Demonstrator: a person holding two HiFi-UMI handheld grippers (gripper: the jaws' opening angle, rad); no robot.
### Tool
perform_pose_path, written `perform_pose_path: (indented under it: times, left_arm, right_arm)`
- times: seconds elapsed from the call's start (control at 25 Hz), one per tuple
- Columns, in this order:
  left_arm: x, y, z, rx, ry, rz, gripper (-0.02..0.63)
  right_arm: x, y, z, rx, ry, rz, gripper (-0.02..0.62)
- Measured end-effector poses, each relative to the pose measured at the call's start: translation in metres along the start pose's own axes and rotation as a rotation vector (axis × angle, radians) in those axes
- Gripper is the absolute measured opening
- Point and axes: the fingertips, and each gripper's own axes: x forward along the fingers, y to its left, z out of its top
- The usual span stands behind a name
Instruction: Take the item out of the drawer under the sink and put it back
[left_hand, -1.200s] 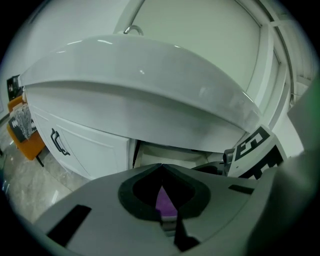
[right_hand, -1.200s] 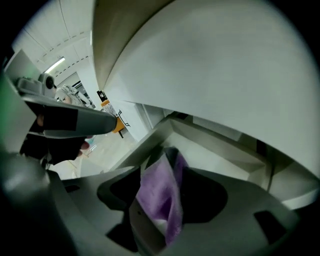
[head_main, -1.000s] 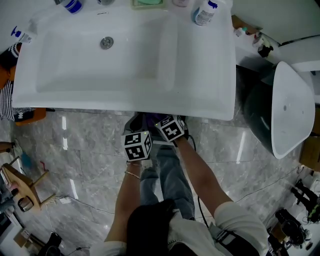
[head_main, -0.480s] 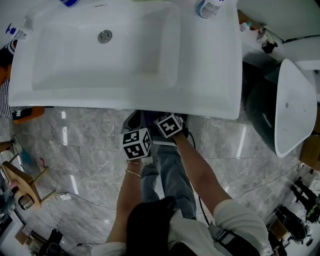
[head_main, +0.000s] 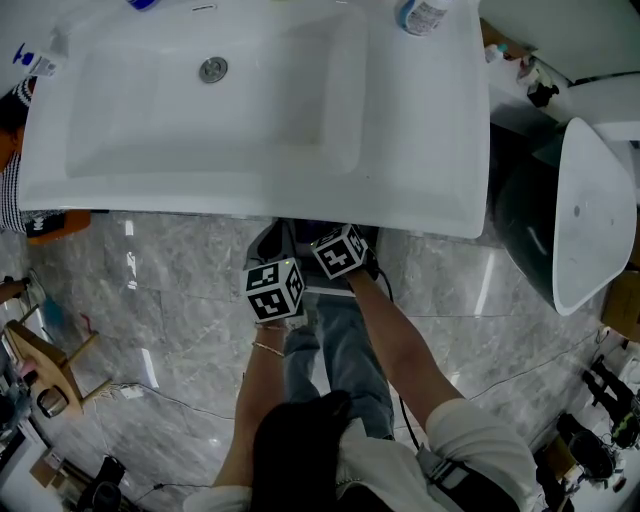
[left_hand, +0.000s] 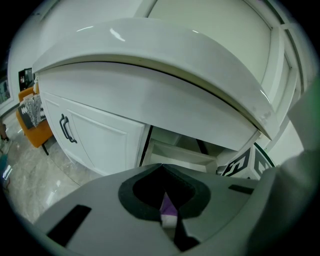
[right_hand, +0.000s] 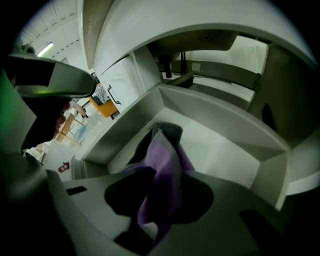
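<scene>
A purple cloth (right_hand: 165, 160) rises out of the open white drawer (right_hand: 220, 145) under the sink (head_main: 300, 205). My right gripper (right_hand: 155, 215) is closing, and its jaws pinch the cloth's lower fold. From above, that gripper (head_main: 338, 246) reaches under the sink's front edge. My left gripper (head_main: 280, 268) sits just left of it, outside the drawer (left_hand: 175, 152). The left gripper (left_hand: 167, 212) has its jaws together, with only a sliver of purple showing in the slit between them. I cannot tell whether that sliver is pinched.
A shut cabinet door with a black handle (left_hand: 67, 131) is left of the drawer. A bottle (head_main: 425, 12) stands at the sink's back. A white toilet (head_main: 585, 200) stands to the right and a wooden chair (head_main: 40, 370) to the left. The person's legs (head_main: 340, 350) are below.
Both grippers stay almost where they were under the sink's front edge. The head view has shifted slightly.
</scene>
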Motion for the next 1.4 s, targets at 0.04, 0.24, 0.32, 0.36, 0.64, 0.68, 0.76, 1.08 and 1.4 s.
perform_pose_path:
  times: [0.04,0.24,0.32,0.36,0.64,0.68,0.76,1.08,1.4]
  left_arm:
    - [0.0,0.0,-0.002,-0.001,0.002,-0.001,0.005]
    - [-0.004,-0.005,-0.007,-0.013,0.011,-0.01,0.005]
    - [-0.008,-0.008,-0.007,-0.009,0.013,-0.016,0.005]
    - [-0.011,-0.009,-0.006,-0.005,0.013,-0.018,0.005]
    - [-0.032,-0.017,0.004,0.016,-0.001,-0.034,0.005]
    - [-0.036,-0.018,0.004,0.018,-0.001,-0.036,0.005]
    - [-0.045,-0.02,0.005,0.02,-0.003,-0.039,0.005]
    - [-0.086,-0.036,0.016,0.08,-0.026,-0.091,0.005]
    - [-0.131,-0.044,0.032,0.101,-0.082,-0.133,0.005]
  right_arm:
    - [0.0,0.0,0.0,0.01,-0.001,0.004,0.117]
    - [-0.009,0.006,0.002,0.006,-0.013,0.006,0.063]
    - [-0.016,0.006,0.003,0.023,-0.031,0.008,0.059]
    - [-0.021,0.007,0.004,0.031,-0.044,0.01,0.057]
    - [-0.069,0.016,0.009,0.068,-0.128,0.023,0.054]
    - [-0.077,0.02,0.009,0.074,-0.142,0.029,0.054]
    - [-0.093,0.028,0.01,0.079,-0.17,0.036,0.052]
    - [-0.143,0.048,0.016,0.107,-0.247,0.02,0.052]
    - [-0.201,0.07,0.032,0.13,-0.347,0.003,0.052]
